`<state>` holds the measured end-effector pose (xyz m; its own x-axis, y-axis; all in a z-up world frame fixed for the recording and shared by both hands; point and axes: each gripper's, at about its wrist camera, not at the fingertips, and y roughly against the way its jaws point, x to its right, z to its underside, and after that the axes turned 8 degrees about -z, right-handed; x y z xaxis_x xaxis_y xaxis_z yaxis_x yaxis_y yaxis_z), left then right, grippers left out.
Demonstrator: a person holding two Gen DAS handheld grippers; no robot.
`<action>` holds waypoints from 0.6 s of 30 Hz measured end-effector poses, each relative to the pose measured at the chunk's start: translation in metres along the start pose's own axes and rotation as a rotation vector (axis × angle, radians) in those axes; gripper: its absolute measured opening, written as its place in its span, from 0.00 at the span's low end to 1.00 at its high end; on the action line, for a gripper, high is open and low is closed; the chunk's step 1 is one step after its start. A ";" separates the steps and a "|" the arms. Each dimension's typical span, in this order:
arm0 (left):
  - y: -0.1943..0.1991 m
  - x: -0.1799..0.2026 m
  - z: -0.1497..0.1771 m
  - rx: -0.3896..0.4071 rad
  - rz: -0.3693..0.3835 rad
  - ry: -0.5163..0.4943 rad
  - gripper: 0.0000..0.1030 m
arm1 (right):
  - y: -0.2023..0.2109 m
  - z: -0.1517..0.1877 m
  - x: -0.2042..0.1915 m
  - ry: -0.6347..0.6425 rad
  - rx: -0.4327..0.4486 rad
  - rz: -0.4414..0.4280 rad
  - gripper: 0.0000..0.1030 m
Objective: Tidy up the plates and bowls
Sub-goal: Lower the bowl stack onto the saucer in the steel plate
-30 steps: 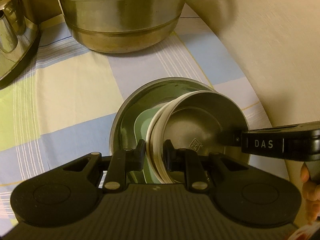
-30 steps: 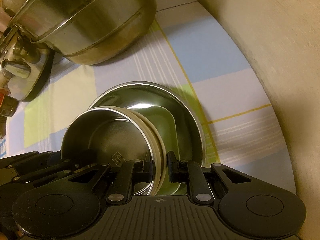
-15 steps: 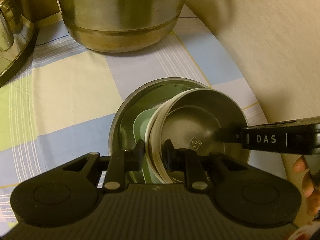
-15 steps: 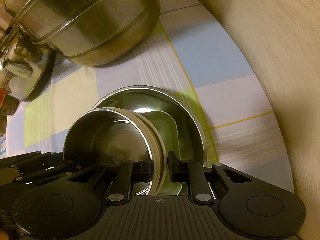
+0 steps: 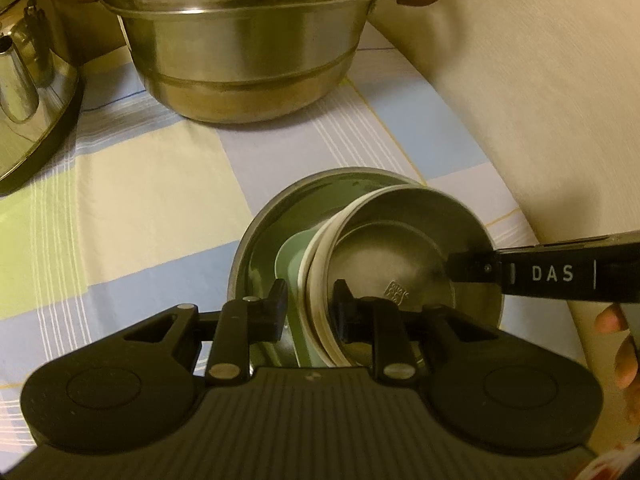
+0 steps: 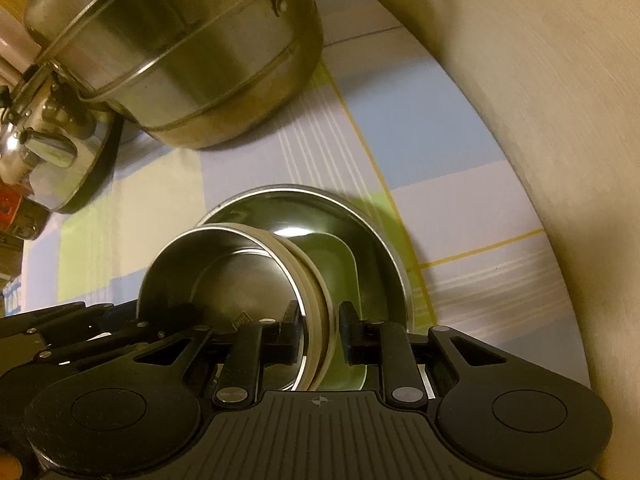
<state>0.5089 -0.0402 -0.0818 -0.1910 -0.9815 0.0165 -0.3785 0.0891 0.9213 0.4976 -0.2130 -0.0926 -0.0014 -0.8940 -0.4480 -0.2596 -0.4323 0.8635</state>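
Left wrist view. Nested dishes are shown tilted on edge inside a large steel bowl [image 5: 256, 248] that rests on the checked cloth of the desk [image 5: 132, 200]. The stack [image 5: 400, 256] consists of a small steel bowl, a cream plate and a pale green plate behind. The left hand-held gripper [image 5: 310, 304] is seen astride the stack's near rim, one finger outside the green plate and one inside the steel bowl; the jaws are narrowed about the rims, but firm contact cannot be confirmed. The right hand-held gripper [image 5: 472, 270] reaches onto the far rim. A large pot [image 5: 248, 52] stands behind, well apart.

Right wrist view. The right hand-held gripper [image 6: 320, 334] is seen straddling the rims of the same stack [image 6: 248, 276], one finger inside the steel bowl, one beside the green plate [image 6: 340, 272]; whether the pads press cannot be told. The stack leans within the large steel bowl [image 6: 372, 220].

Handling. The steel is judged light, stiff and slippery; the cream plate is probably heavier and may chip. Loose nested pieces may slide apart, so hold is best taken across all the rims together, on opposite sides.
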 end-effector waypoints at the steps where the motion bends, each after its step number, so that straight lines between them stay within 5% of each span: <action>1: 0.002 0.000 0.000 0.004 0.003 0.002 0.21 | 0.002 0.001 0.000 0.002 0.008 -0.003 0.23; 11: 0.019 0.002 -0.001 0.092 -0.018 -0.022 0.12 | 0.025 0.011 -0.001 0.054 0.131 -0.046 0.22; 13: 0.018 0.003 0.000 0.097 -0.009 -0.022 0.09 | 0.026 0.013 -0.003 0.070 0.146 -0.049 0.10; 18: 0.017 0.005 0.000 0.104 -0.013 -0.027 0.06 | 0.026 0.017 -0.007 0.101 0.165 -0.048 0.09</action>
<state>0.5013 -0.0437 -0.0662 -0.2094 -0.9778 -0.0072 -0.4727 0.0948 0.8761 0.4741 -0.2157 -0.0709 0.1096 -0.8835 -0.4554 -0.4118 -0.4574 0.7882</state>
